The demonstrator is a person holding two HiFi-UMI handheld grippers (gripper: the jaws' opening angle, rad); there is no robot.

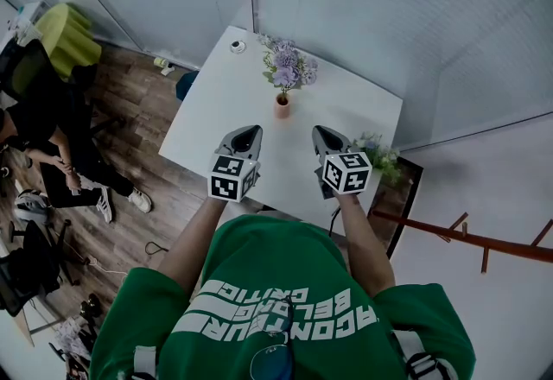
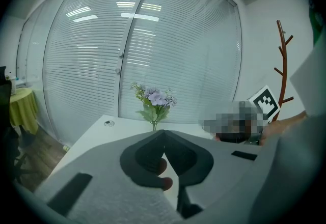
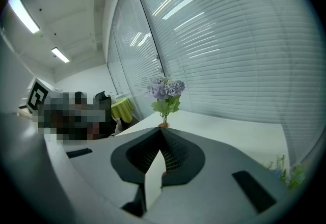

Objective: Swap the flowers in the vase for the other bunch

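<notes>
A small terracotta vase stands on the white table and holds a bunch of purple flowers. Another bunch, pale with green leaves, lies at the table's right edge. My left gripper and right gripper hover side by side over the near part of the table, short of the vase, both shut and empty. In the left gripper view the purple flowers rise just beyond the closed tips. The right gripper view shows the flowers above its closed tips, and the other bunch low at the right.
A small round object sits at the table's far left corner. A glass wall with blinds runs behind the table. A seated person and a yellow-green round table are at the left. A wooden coat rack stands at the right.
</notes>
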